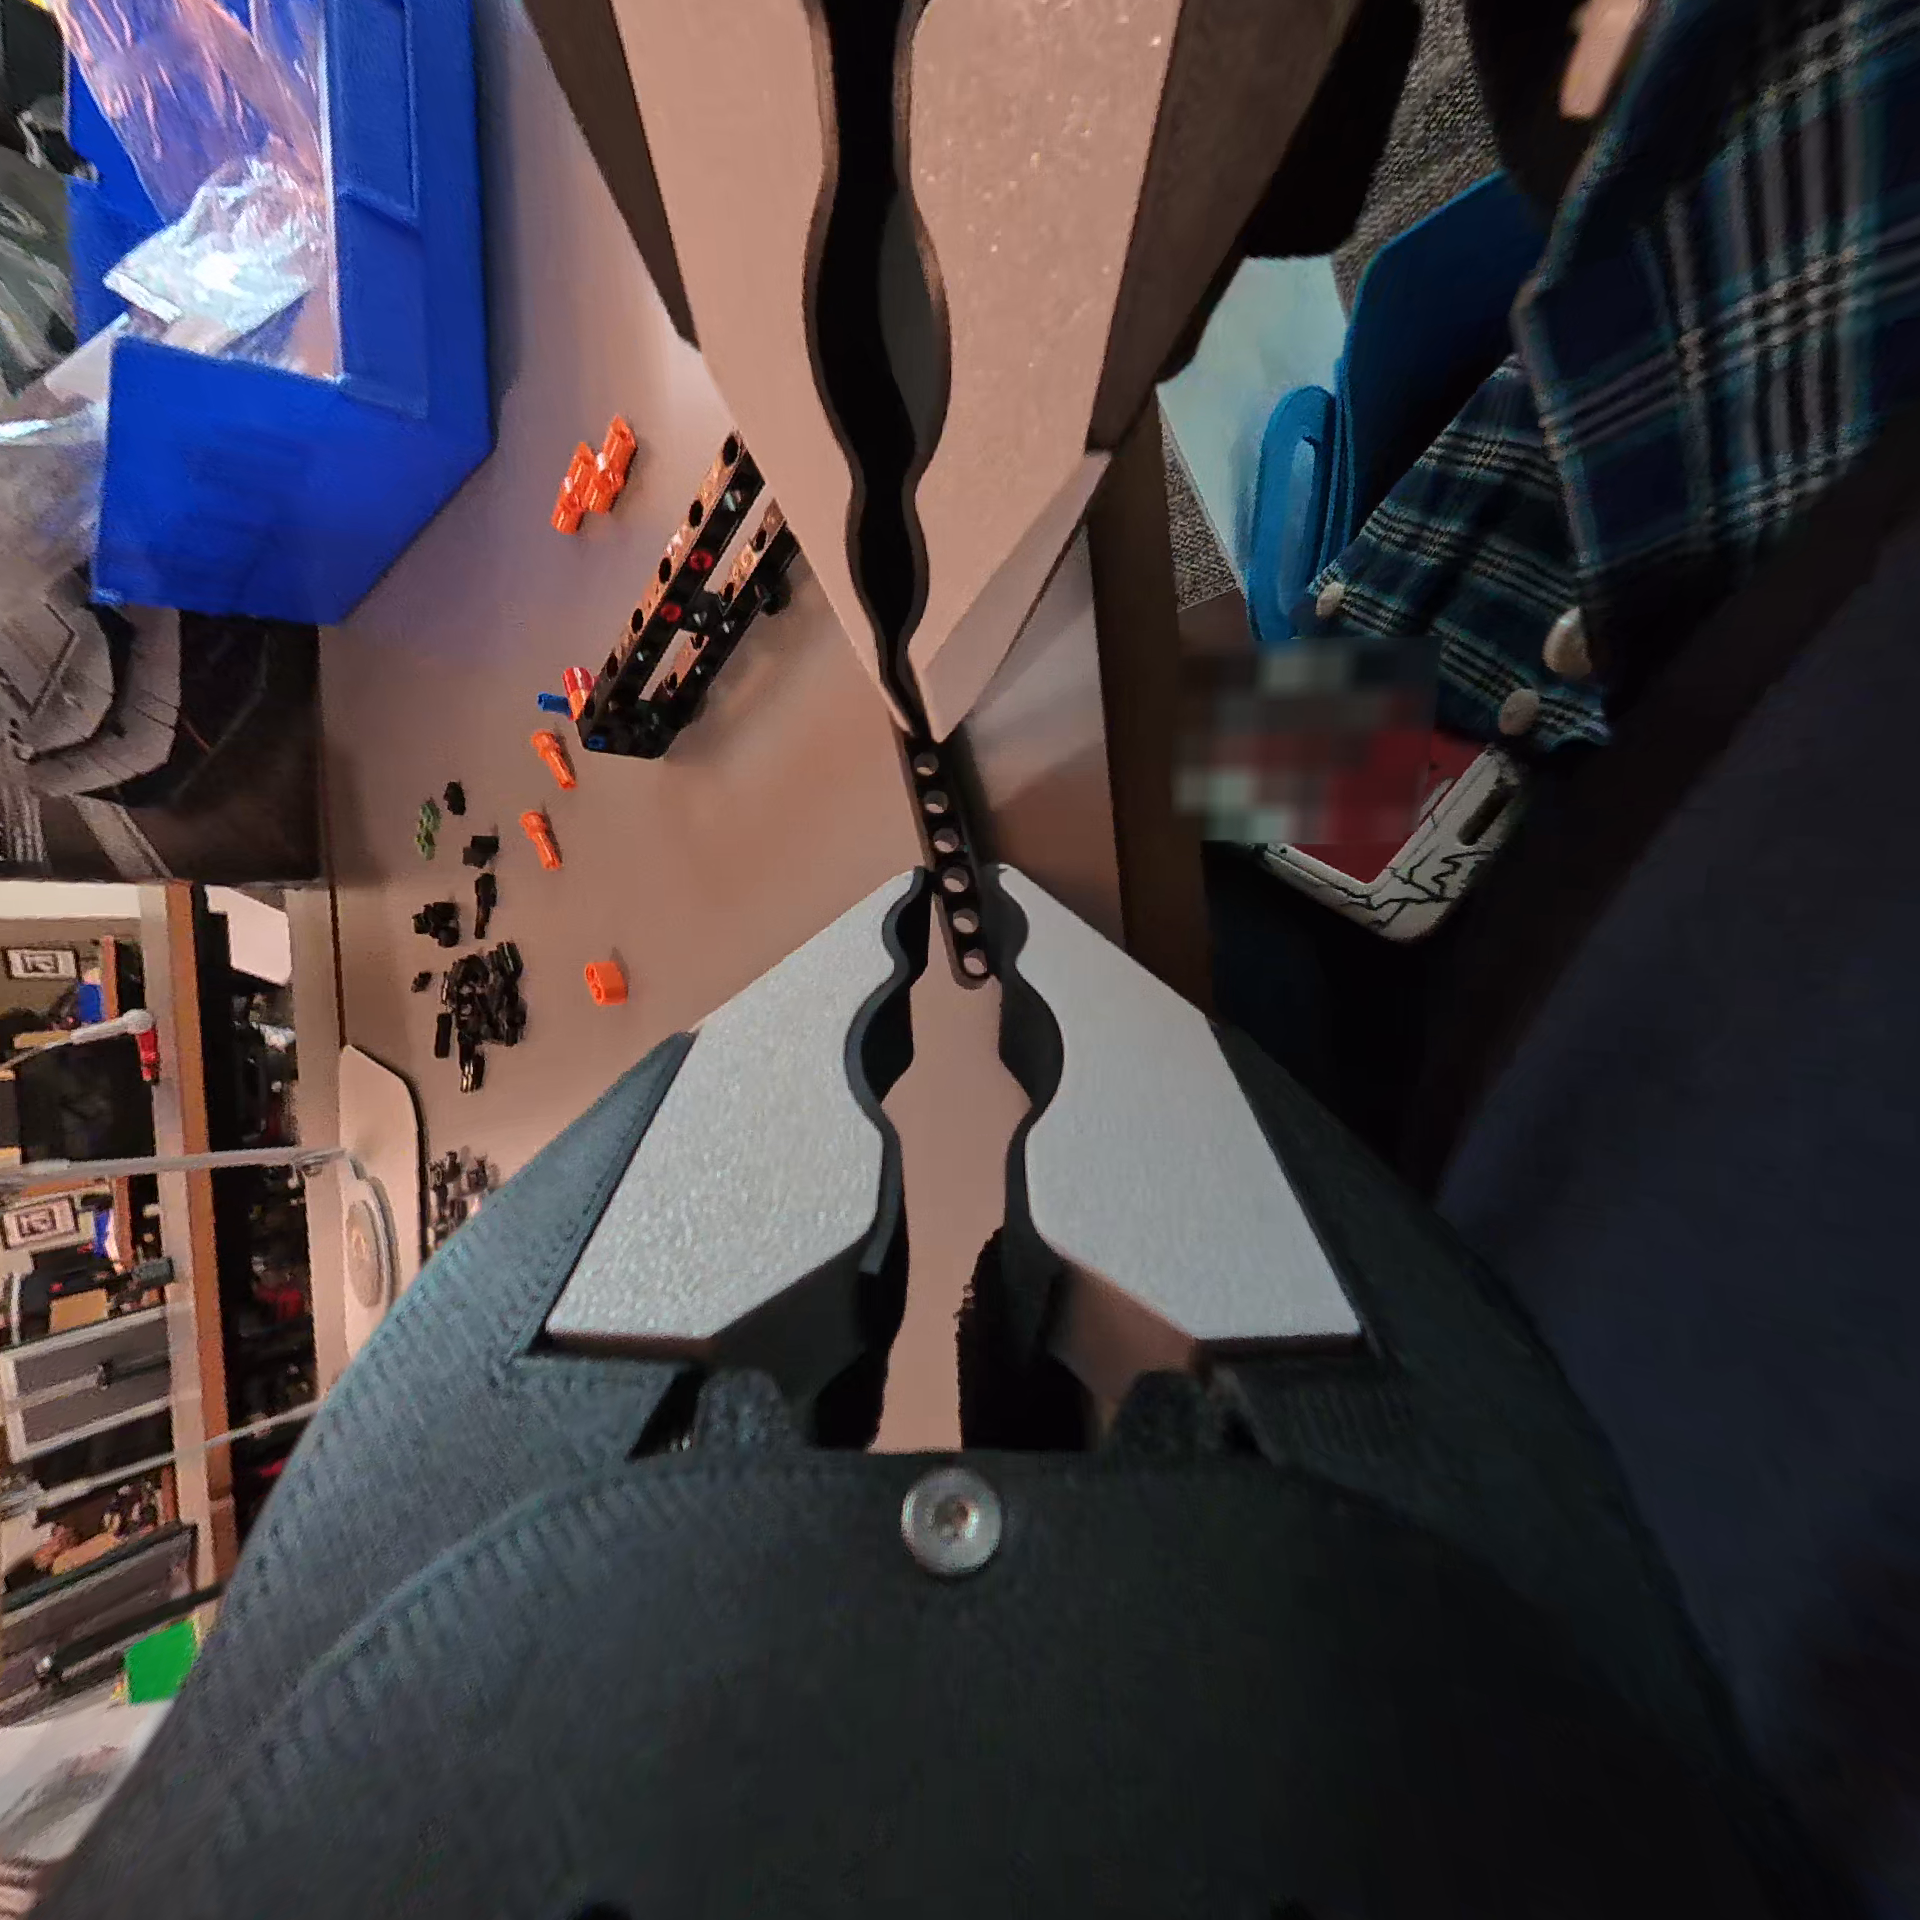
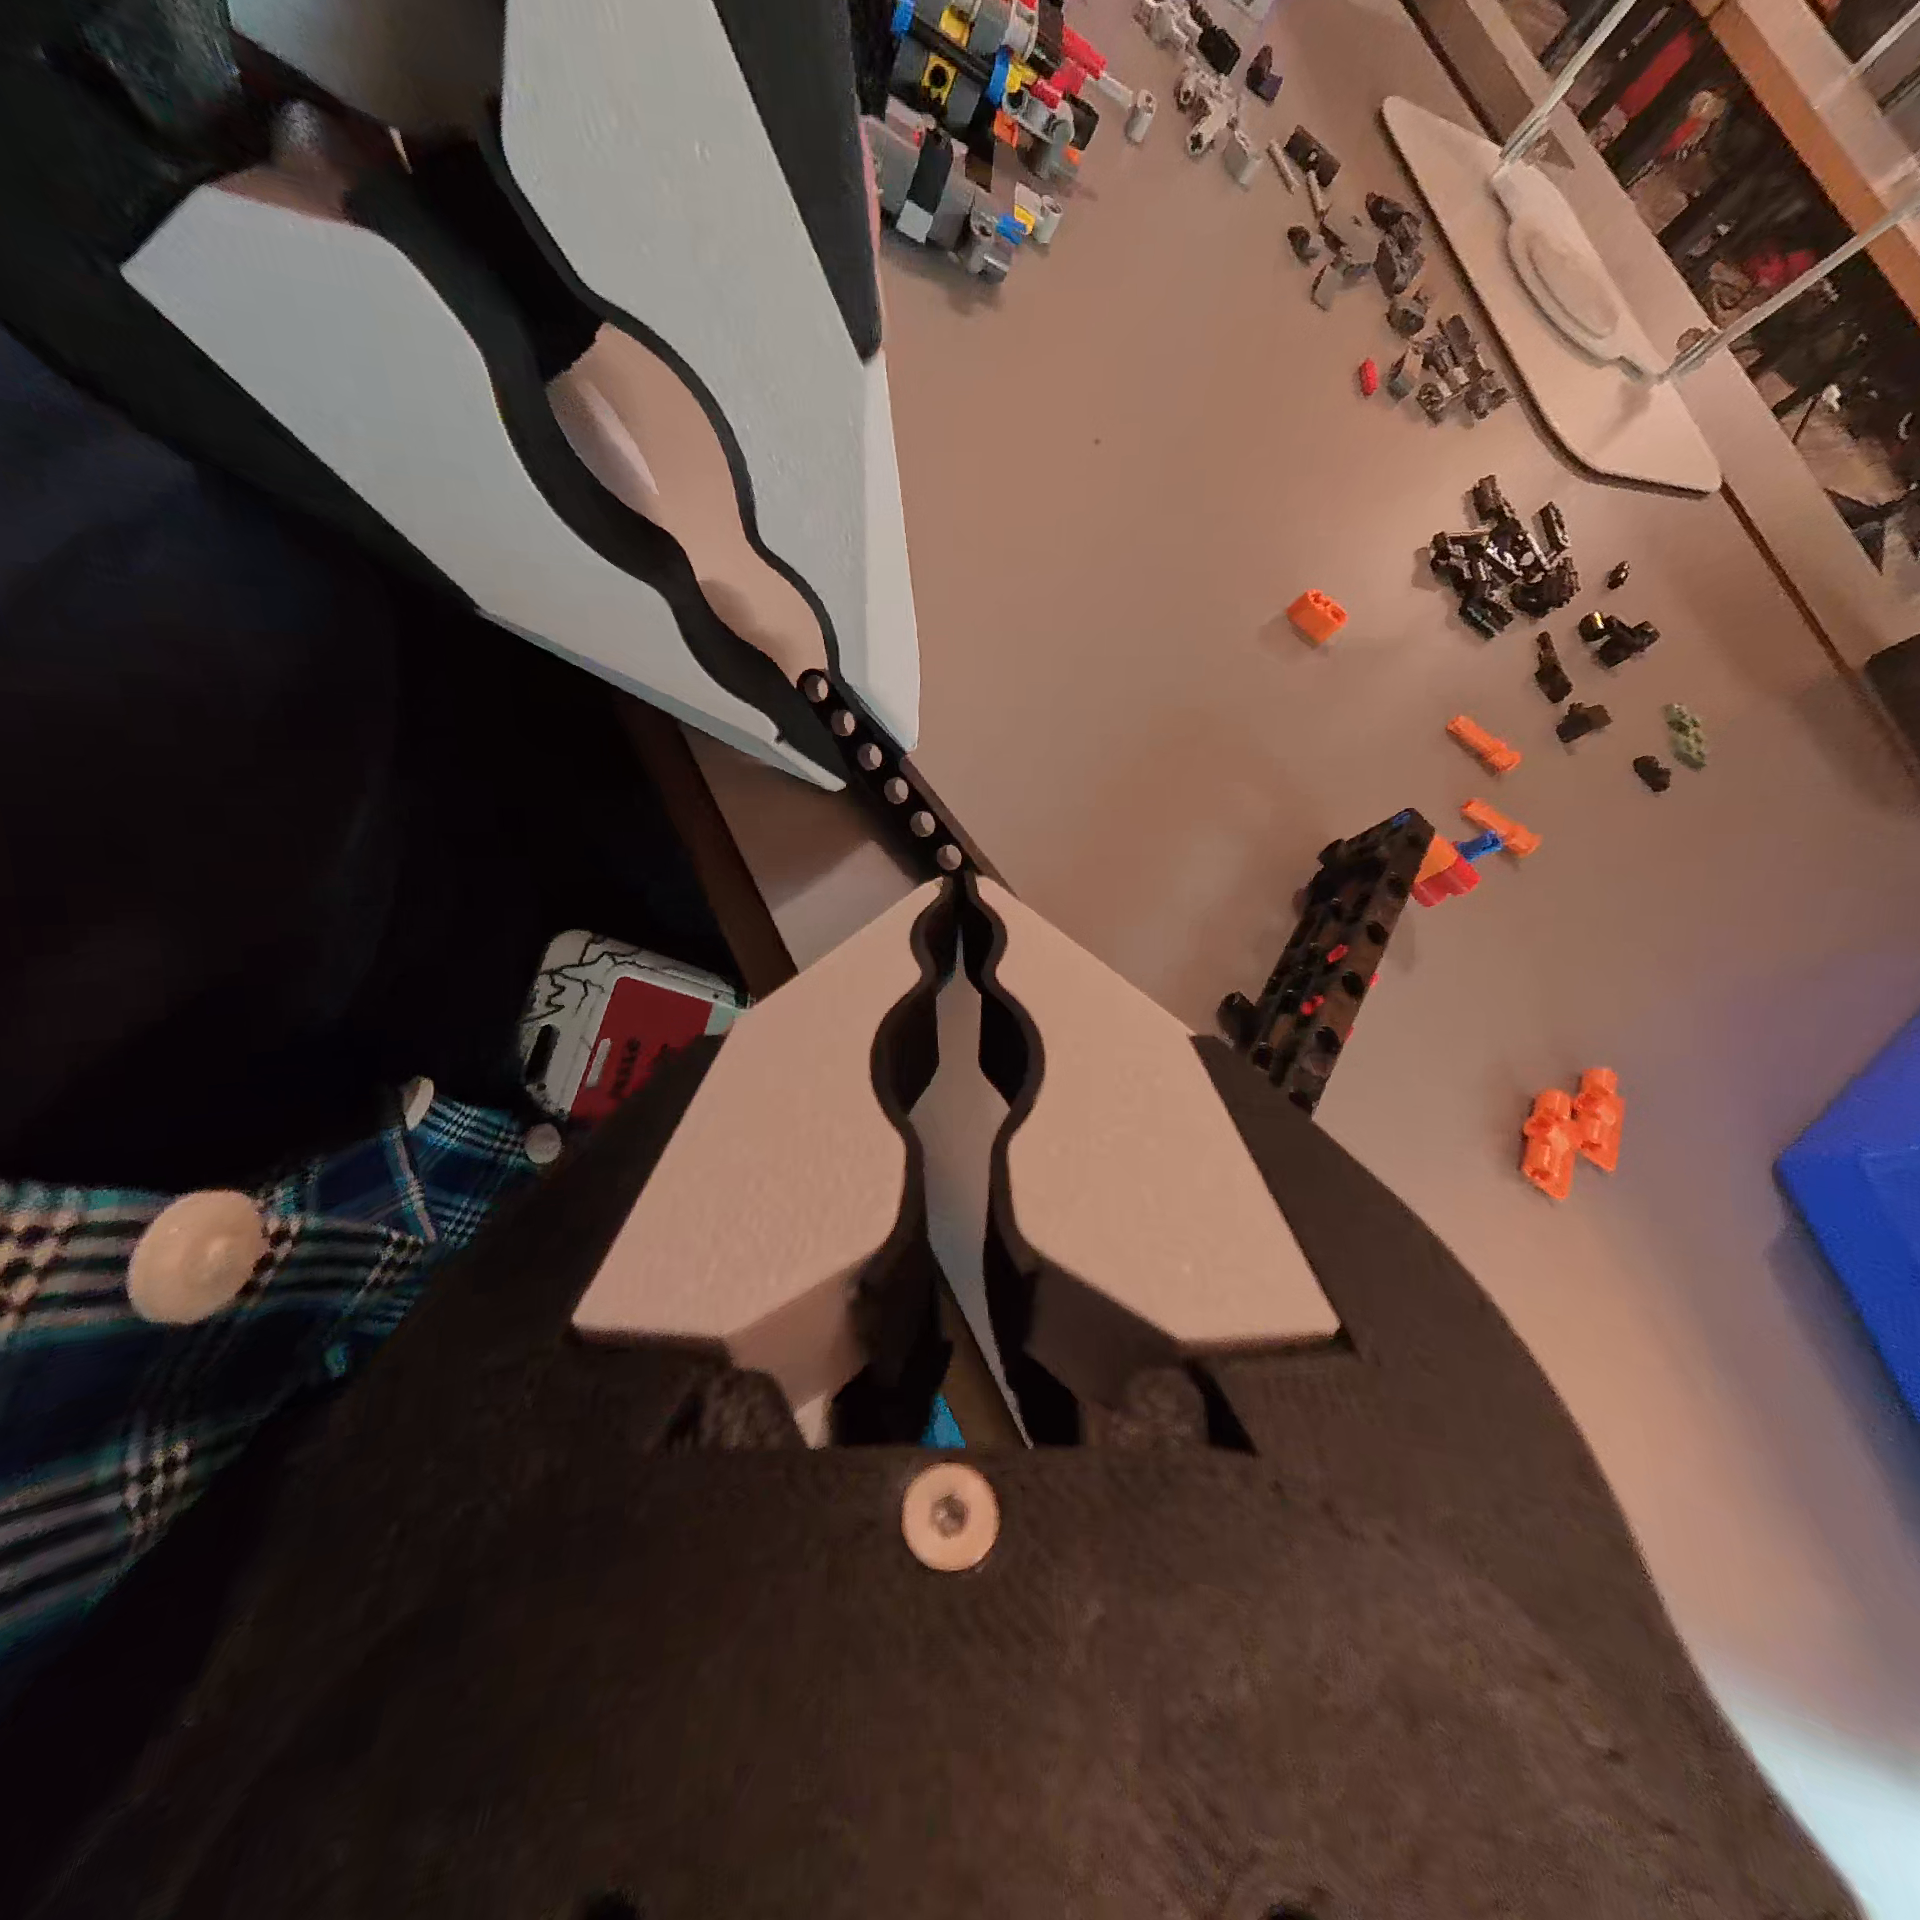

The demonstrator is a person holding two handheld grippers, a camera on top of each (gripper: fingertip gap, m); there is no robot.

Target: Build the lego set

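- Black beam (image 1: 948,862) (image 2: 883,774): thin, flat, straight Technic strip with a row of round holes, hanging in the air over the near table edge, pinched at both ends.
- Left gripper (image 1: 961,914): jaws closing on the beam's near end in its own view; fingers are grainy pale-grey plates with wavy black inner edges, body is ribbed black printed plastic.
- Right gripper (image 2: 958,894): jaws clamping the beam's other end; same wavy profile, tips nearly meeting around the strip.
- The two are facing each other tip to tip, each showing large at the top of the other's view.
- Black frame (image 1: 681,613) (image 2: 1325,966): partial build of holed beams with red and blue pins, lying on the table (image 1: 727,831) (image 2: 1143,520), a smooth matte beige-grey surface.
- Orange connectors (image 1: 594,476) (image 2: 1569,1127): a knobbly cluster lying just beside the frame; more single orange pieces are sitting apart.
- Black pin pile (image 1: 478,1003) (image 2: 1501,566): small glossy bits, loosely heaped.
- Blue bin (image 1: 291,343) (image 2: 1860,1226): hard plastic, holding crinkled clear bags.
- Plaid shirt (image 1: 1662,364) (image 2: 208,1299) with pale round buttons at the table edge; phone case (image 1: 1434,862) (image 2: 623,1029) nearby, white with black crack lines.
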